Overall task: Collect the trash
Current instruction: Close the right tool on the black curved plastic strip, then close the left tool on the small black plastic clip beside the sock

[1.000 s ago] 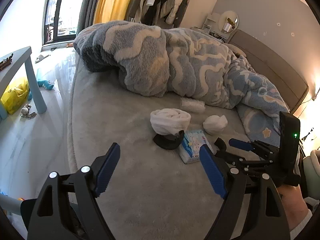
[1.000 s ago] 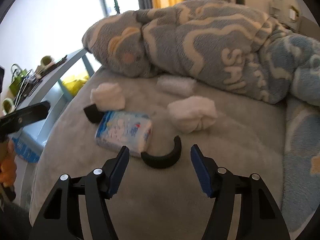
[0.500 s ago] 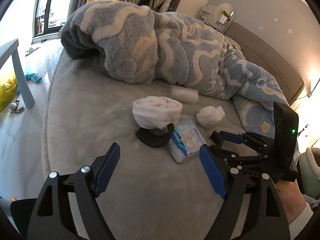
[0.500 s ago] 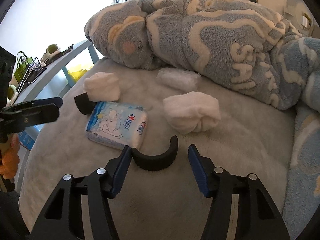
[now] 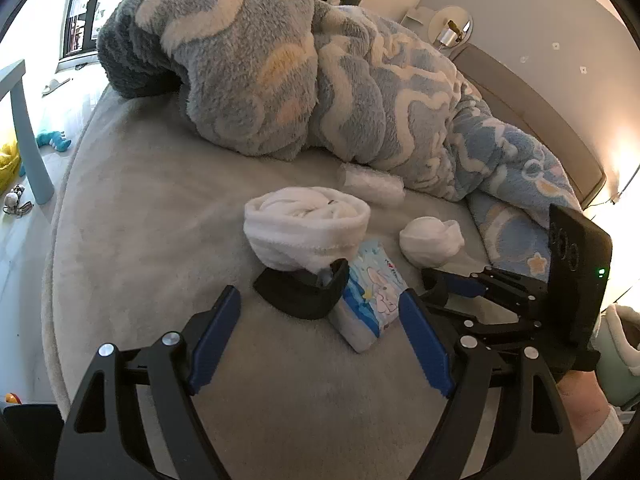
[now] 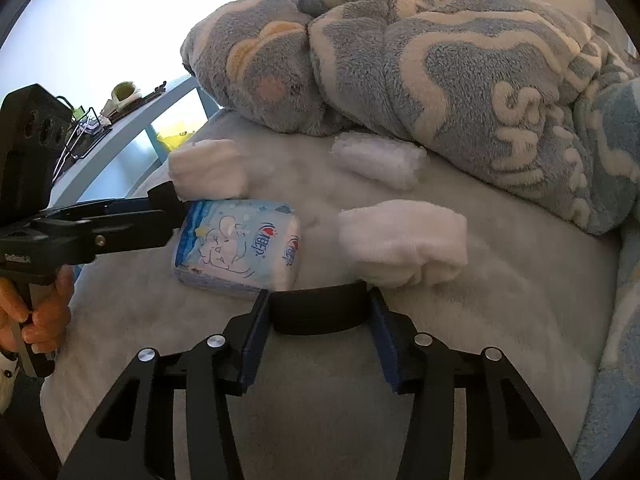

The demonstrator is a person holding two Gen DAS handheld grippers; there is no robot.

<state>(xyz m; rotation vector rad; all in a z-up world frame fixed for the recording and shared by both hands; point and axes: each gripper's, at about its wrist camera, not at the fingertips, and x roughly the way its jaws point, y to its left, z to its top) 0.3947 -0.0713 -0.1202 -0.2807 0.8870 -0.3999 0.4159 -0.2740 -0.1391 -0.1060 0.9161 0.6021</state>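
On the grey bed lie two black curved plastic pieces, a blue tissue pack (image 5: 370, 296) (image 6: 240, 246), two white rolled cloths (image 5: 308, 226) (image 6: 400, 240) and a white wad (image 5: 370, 184) (image 6: 378, 158). My left gripper (image 5: 320, 334) is open, its fingers either side of the near black piece (image 5: 302, 292), just short of it. My right gripper (image 6: 318, 332) has its fingers against both ends of the other black piece (image 6: 318, 312); it also shows in the left wrist view (image 5: 460, 288).
A big blue and cream fleece blanket (image 5: 320, 80) is heaped across the far side of the bed. A light blue table (image 6: 132, 120) with clutter stands beside the bed. The bed edge (image 5: 52, 280) curves along the left, with floor and toys beyond.
Both grippers have moved forward toward the items. The right fingers have narrowed from wide open onto the black curved piece. The left gripper stays open.
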